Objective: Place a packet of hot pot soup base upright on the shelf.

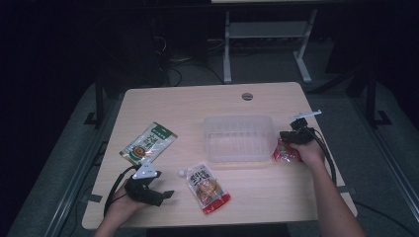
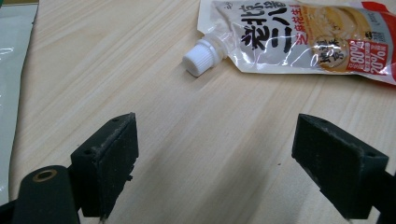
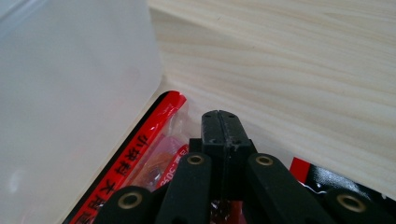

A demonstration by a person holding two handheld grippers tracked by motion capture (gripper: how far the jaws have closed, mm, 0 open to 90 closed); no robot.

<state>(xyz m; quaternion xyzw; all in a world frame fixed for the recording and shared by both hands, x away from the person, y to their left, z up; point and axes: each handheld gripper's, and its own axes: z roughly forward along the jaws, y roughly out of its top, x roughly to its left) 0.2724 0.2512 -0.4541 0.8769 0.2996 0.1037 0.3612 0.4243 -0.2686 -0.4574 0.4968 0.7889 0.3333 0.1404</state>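
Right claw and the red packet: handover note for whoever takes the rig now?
Right claw: jaws shut, over the red snack packet beside the clear plastic bin; whether it is pinched I cannot tell.
Left claw: open, holding nothing, near the spouted sauce pouch.
Green-topped packet lies left of the bin.
Done: nothing in the bin yet.
Left: probably all three packets go in.

The spouted pouch (image 2: 299, 39), lying near the table's near edge at the middle, carries large black Chinese characters, partly legible as 老北…, and a red panel with "80%" over "20%" in white. The red packet (image 3: 149, 154) at the right bears white characters reading 小块型. The green-topped packet's (image 1: 148, 143) print at the left is too small to read.
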